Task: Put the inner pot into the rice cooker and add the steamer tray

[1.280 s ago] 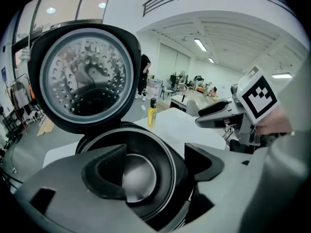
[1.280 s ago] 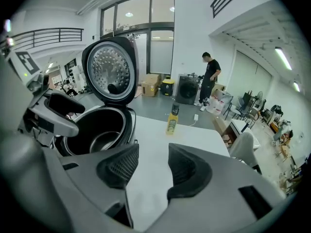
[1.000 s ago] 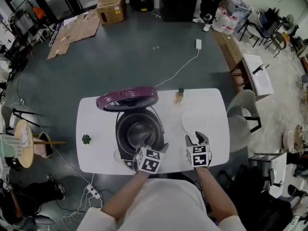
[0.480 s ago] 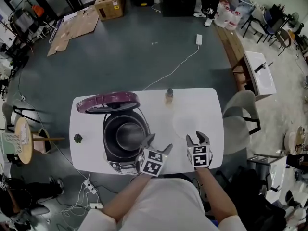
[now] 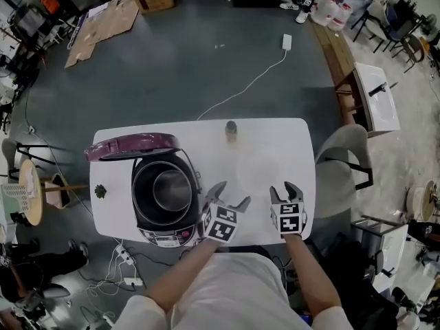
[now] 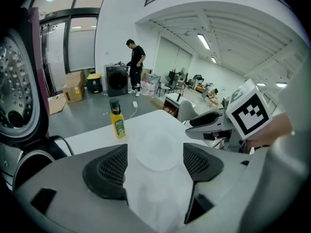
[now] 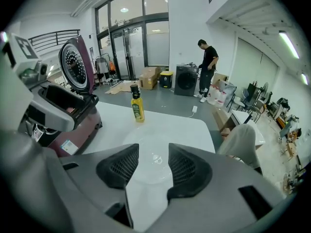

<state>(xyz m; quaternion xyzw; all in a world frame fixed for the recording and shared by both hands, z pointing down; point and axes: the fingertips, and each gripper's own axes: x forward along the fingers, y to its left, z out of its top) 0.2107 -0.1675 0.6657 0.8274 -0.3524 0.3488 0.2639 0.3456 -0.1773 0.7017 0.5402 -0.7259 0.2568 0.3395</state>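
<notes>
- Near edge of the table (image 5: pixel 292 139): both grippers are hovering side by side, pointing toward the far edge.
- Left gripper (image 5: pixel 230 194): its fingers are standing spread, with nothing between them.
- Right gripper (image 5: pixel 284 190): its fingers are also parted and holding nothing. Its own view is looking through the gap onto a pale disc.
- Steamer tray (image 5: pixel 256 172): this is the pale translucent disc, lying flat on the table just beyond both sets of fingertips, between the two grippers' lines of reach.
  - It is round, so there is no long axis to line up with.
  - The right gripper's view is showing it centred between the jaws; the left gripper's view is showing it a little further ahead.
  - I am judging the right gripper slightly better placed, though the difference is small.
- Rice cooker (image 5: pixel 159 234): sitting toward the table's left edge, beside the left gripper, with the purple lid (image 5: pixel 130 146) standing open toward the far side.
- Inner pot (image 5: pixel 168 191): a metallic bowl is showing inside the cooker, so I am taking the pot as already seated.
- Coming move: the tray is lying to the right of the cooker, so any carry is going leftward over the cooker's rim.
- Far edge: a small yellow bottle (image 5: pixel 231 130) is standing upright, just beyond the tray and apart from it.
</notes>
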